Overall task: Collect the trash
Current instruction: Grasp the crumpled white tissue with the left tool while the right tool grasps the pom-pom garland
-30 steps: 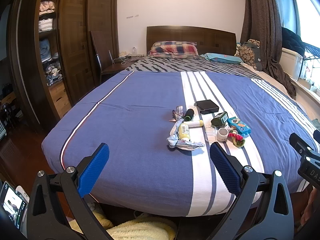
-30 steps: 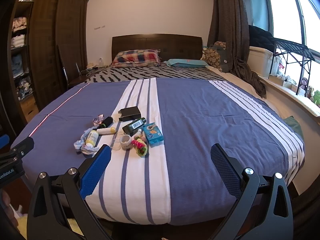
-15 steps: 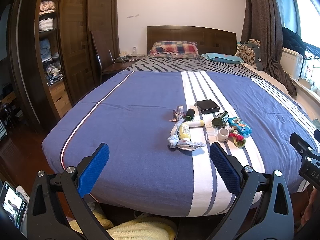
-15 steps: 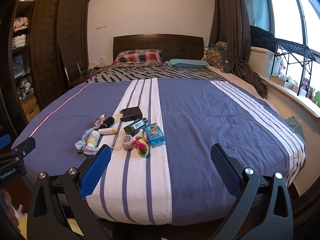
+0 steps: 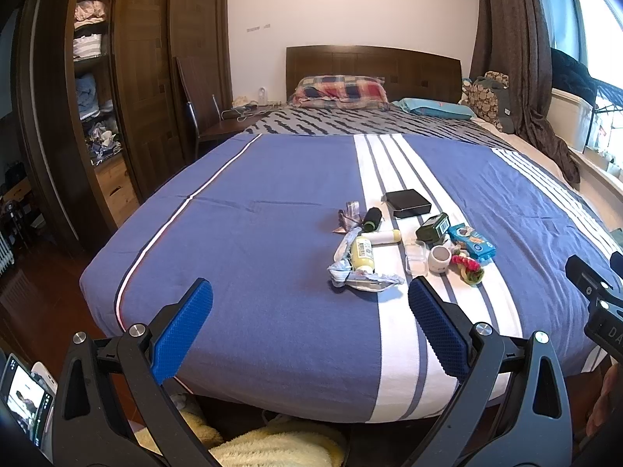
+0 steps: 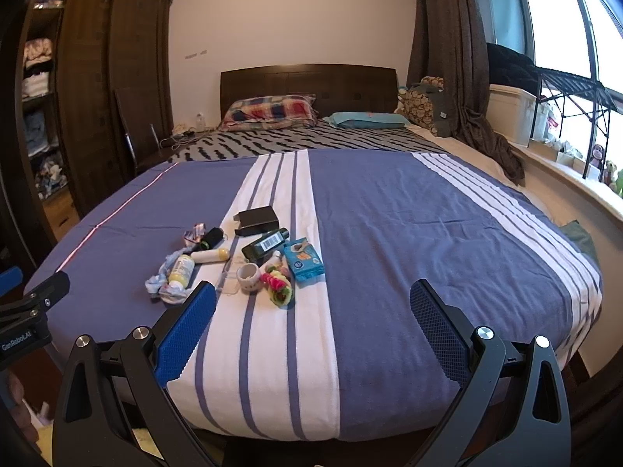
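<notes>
At the far left stood a dark wooden wardrobe (image 5: 128, 89) with folded clothes on its open shelves. The left hand-held gripper (image 5: 309, 325) hung over the near edge of the bed (image 5: 253, 233), its blue-padded jaws spread wide and holding nothing. Just beyond it, on the blue and white striped cover, lay the cluster of trash. From the left: a crumpled wrapper (image 5: 346, 218) at the back, a pale yellow bottle (image 5: 362, 253) resting on a wrinkled blue-white wrapper (image 5: 366, 278), a dark cylinder (image 5: 372, 218) and a small white tube with a yellow cap (image 5: 383, 236). Then came a clear plastic box (image 5: 416, 258), a black box (image 5: 407, 203) behind it, a dark green bottle with a barcode (image 5: 433, 227), a small white cup (image 5: 440, 258), a bright pink-and-green tangle (image 5: 469, 267) and a blue packet (image 5: 472, 241). The right hand-held gripper (image 6: 311, 329) hovered over the foot of the bed, jaws likewise wide apart and empty, the pile ahead to its left. Brown curtains (image 6: 447, 58) and a window (image 6: 553, 23) closed off the right.
</notes>
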The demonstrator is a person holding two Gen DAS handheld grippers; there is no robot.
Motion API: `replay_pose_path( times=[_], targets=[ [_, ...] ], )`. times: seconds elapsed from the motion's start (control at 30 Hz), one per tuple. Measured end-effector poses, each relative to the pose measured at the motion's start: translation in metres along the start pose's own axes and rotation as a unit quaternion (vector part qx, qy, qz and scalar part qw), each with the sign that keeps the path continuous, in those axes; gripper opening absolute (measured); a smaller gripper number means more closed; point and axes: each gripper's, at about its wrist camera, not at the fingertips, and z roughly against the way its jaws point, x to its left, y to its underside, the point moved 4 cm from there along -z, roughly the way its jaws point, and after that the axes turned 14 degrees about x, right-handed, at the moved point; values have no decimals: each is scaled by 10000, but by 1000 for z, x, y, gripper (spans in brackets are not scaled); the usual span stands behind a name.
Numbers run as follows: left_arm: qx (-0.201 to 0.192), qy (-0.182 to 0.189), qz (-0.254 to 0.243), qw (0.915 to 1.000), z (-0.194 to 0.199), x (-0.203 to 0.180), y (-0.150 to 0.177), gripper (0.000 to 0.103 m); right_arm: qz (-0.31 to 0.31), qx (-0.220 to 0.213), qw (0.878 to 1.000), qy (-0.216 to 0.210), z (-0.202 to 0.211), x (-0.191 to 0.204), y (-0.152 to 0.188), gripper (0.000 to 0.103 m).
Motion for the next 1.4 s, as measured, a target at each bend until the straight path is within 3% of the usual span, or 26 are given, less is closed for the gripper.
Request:
replay_pose_path(
  times=[0.17, 0.43, 0.5, 0.8, 0.87, 0.93, 1.13, 1.33, 1.4],
  targets=[
    [201, -27, -31, 9998, -21, -1, 1, 95, 124, 167, 9998, 47, -22, 2, 4, 100],
    [600, -45, -114, 9981, -67, 3, 8, 95, 97, 745, 9965, -380, -77, 4, 17, 100],
    [692, -38, -133, 9975, -80, 4, 8, 95, 222, 801, 9962, -272, -86, 8, 19, 100],
    [1060, 336, -437, 9928, -133, -12, 4, 95, 207, 1018, 9924, -664, -129, 14, 12, 99],
    [1133, 446, -429, 9916, -142, -13, 1, 95, 227, 1074, 9907, -805, -139, 17, 9, 91],
    [1180, 503, -409, 9909, -152, -13, -3, 92, 250, 1163, 9878, -1001, -151, 21, 6, 71],
    [1290, 563, -478, 9889, -176, -12, -16, 77, 328, 1226, 9869, -998, -176, 30, -4, 46],
    [1353, 802, -590, 9858, -197, -18, -27, 70, 426, 1269, 9869, -901, -192, 36, -11, 35],
    [1439, 911, -614, 9835, -206, -22, -29, 62, 436, 1271, 9870, -877, -197, 37, -14, 31]
  ],
)
